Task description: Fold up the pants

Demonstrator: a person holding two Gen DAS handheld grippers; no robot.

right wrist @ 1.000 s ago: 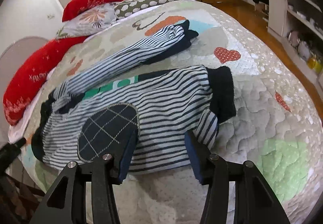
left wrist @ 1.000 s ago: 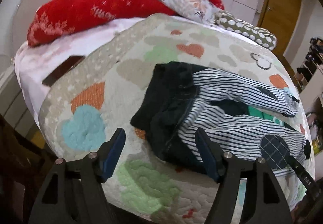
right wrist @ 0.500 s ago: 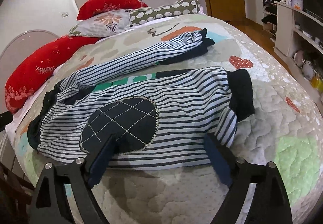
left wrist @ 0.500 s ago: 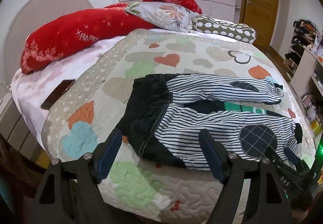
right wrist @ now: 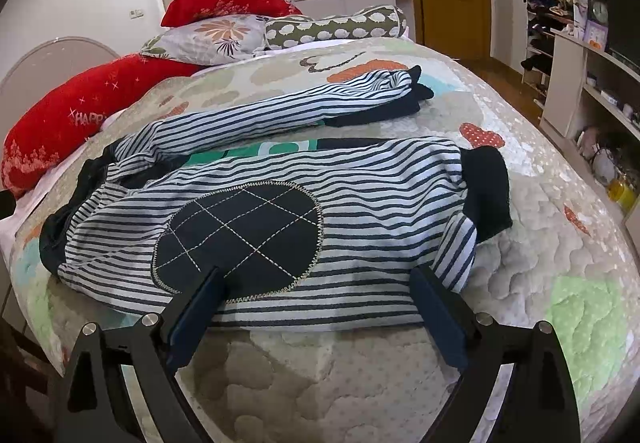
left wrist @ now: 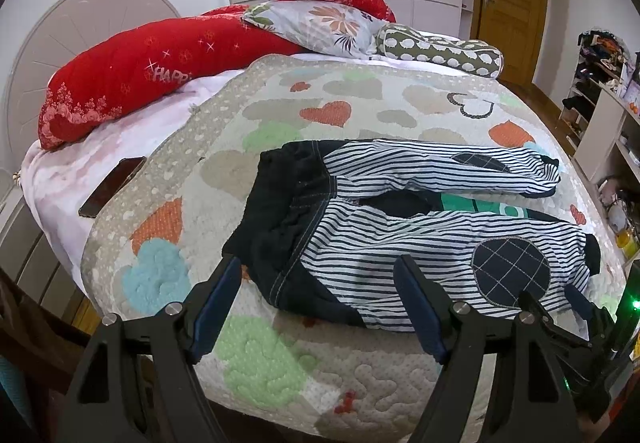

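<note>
Striped navy-and-white pants [left wrist: 384, 239] lie spread on the quilt, dark waistband at the left, both legs running right, each with a dark checked knee patch. In the right wrist view the pants [right wrist: 340, 179] fill the middle, with the near leg's dark cuff at the right. My left gripper [left wrist: 320, 283] is open and empty, just short of the waistband's near edge. My right gripper [right wrist: 316, 285] is open and empty, at the near leg's front edge below the knee patch. The right gripper also shows in the left wrist view [left wrist: 556, 307].
The heart-patterned quilt [left wrist: 256, 359] covers the bed. Red bolsters [left wrist: 152, 67], a floral pillow [left wrist: 320, 23] and a spotted cushion [left wrist: 440, 51] lie at the head. A dark phone [left wrist: 112, 187] lies on the sheet at the left. Shelves [right wrist: 588, 83] stand at the right.
Both grippers have pulled back and up from the pants, so more of the bed shows. The right gripper's jaws have opened wider. The pants have not moved.
</note>
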